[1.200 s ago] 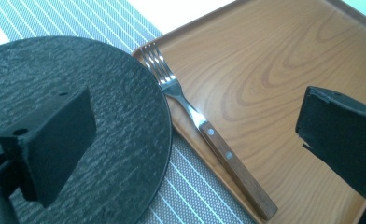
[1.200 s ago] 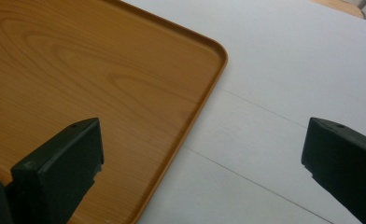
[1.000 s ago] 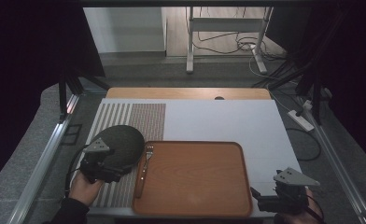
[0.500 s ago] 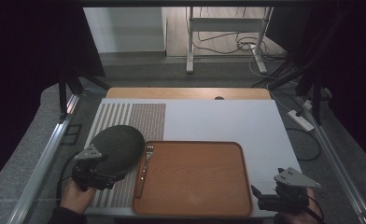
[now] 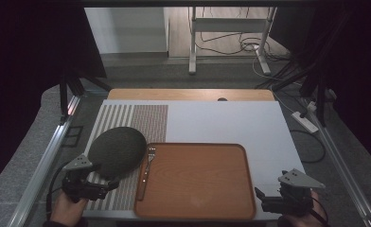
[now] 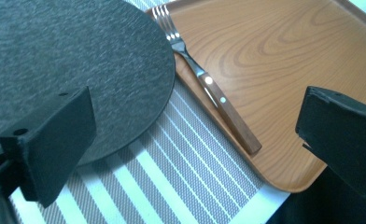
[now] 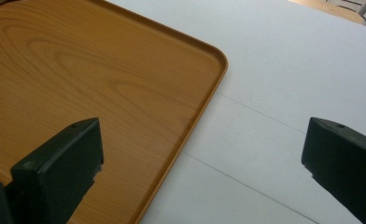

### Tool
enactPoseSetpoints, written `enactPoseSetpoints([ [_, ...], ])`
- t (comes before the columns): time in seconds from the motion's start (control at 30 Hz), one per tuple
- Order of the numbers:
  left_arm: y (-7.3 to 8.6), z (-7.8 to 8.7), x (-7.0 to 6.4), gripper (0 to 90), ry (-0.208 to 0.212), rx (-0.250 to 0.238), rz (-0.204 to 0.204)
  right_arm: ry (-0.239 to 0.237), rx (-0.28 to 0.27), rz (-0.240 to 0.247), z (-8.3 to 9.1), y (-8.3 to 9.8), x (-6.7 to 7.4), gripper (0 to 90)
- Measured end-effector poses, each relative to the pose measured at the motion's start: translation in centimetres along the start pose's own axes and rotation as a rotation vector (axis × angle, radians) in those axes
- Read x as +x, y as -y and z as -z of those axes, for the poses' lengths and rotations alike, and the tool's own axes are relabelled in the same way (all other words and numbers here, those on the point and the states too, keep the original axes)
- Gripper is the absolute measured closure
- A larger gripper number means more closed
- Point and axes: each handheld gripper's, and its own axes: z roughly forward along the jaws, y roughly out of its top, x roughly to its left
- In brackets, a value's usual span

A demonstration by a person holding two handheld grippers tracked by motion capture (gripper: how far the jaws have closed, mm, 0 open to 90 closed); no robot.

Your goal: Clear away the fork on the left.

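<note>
A white table (image 5: 221, 123) stands in a dim room with a grey floor and dark curtains at the sides. Cables lie on the floor behind it. A striped mat (image 5: 127, 127) covers the left part of the table. A brown wooden tray (image 5: 198, 179) sits near the front edge, partly on the mat. I can't see any words or labels on anything.

A round dark plate (image 5: 116, 151) lies flat on the striped mat, just left of the tray. A fork (image 5: 145, 171) with a wooden handle rests along the left rim of the tray, its prongs next to the plate.

The left tongs (image 5: 101, 185) are held low at the front left corner, just before the plate's near edge. In the left gripper view (image 6: 195, 135) the two black jaws stand wide apart and hold nothing.

The right tongs (image 5: 269, 201) are held low at the front right, beside the tray's corner. Their jaws are wide apart too (image 7: 202, 154), over the tray's edge and the white table.
</note>
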Motion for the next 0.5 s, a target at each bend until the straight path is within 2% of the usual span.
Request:
enactPoseSetpoints([
  [0.17,0.7,0.6,0.1,0.0,-0.009,-0.003,0.017,0.006,-0.007,-0.012,0.1,0.0,-0.1,0.0],
  [0.37,1.3,1.5,0.2,0.0,-0.015,-0.037,0.033,0.010,-0.007,-0.016,0.1,0.0,-0.2,0.0],
  [0.5,1.6,1.9,0.2,0.0,-0.027,-0.040,0.037,0.010,-0.011,-0.023,0.1,0.0,-0.2,0.0],
])
